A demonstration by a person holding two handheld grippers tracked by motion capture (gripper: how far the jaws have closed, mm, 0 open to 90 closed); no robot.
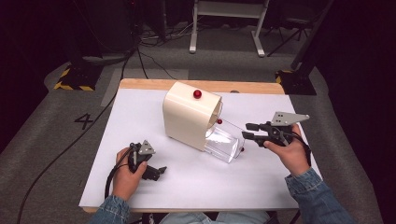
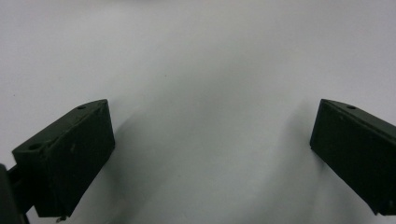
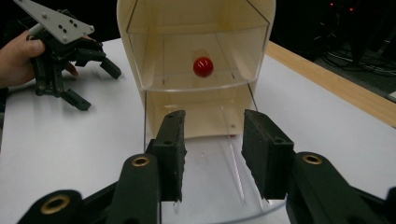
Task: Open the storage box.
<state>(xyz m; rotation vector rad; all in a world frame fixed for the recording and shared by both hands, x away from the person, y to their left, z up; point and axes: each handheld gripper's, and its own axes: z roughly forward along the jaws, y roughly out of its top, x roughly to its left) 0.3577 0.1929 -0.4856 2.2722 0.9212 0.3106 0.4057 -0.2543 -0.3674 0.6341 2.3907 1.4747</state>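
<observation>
A cream cabinet (image 1: 187,116) stands mid-table with a red ball (image 1: 197,94) on its top. Its lower clear drawer (image 1: 224,142) is pulled out toward the right. The upper clear drawer (image 3: 196,51) is pushed in and carries a red knob (image 3: 203,66). My right gripper (image 1: 245,130) hovers at the outer end of the lower drawer (image 3: 210,172), open, its jaws just above the drawer's front edge with nothing between them. My left gripper (image 1: 160,171) rests low on the white tabletop (image 2: 201,56) at the front left, open and empty, also seen far left in the right gripper view (image 3: 98,87).
The white tabletop (image 1: 140,121) has a wooden strip (image 1: 140,84) along its far edge. Grey floor, black stands with hazard tape (image 1: 74,77) and cables lie beyond. A small red knob (image 1: 242,149) shows at the pulled-out drawer's front.
</observation>
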